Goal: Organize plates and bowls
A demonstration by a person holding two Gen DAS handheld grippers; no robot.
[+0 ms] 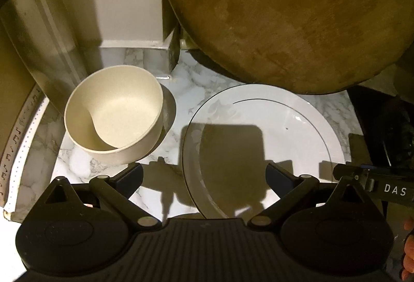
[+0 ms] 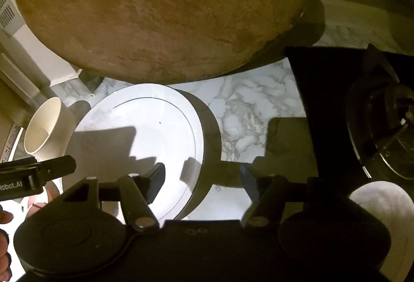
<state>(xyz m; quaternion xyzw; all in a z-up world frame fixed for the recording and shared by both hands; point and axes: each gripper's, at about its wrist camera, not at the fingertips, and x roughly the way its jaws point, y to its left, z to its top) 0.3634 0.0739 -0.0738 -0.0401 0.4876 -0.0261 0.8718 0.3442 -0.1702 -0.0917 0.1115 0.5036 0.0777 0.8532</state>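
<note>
A round white china plate with a thin dark ring near its rim [image 1: 274,132] lies flat on the white-and-grey marbled counter [image 1: 191,77], and the coming move turns on how its near edge sits to the two tools. The right gripper [image 2: 203,178] points steeply down with the plate's right-hand rim running between its fingers: the left finger hangs over the plate's face, the right one over bare marble just beyond the edge, the jaws about half spread and not visibly pressing on anything. The left gripper [image 1: 204,177] has its jaws wide and empty; the plate's left rim crosses between them, with the left finger over bare counter and the right finger over the plate. Both tools are near the plate, but the right looks better lined up on its rim, so I judge it the likelier one to pinch the edge. A plate has no long axis, so the grip could only take the thin rim, which may slip. A cream, straight-walled round bowl [image 1: 113,114] stands upright just left of the plate, apart from it and nearer the left gripper. Behind both, a large round brown wooden board [image 1: 289,13] leans over the plate's far edge, limiting lift room there. A black stove burner [image 2: 385,132] sits to the right, well apart.
</note>
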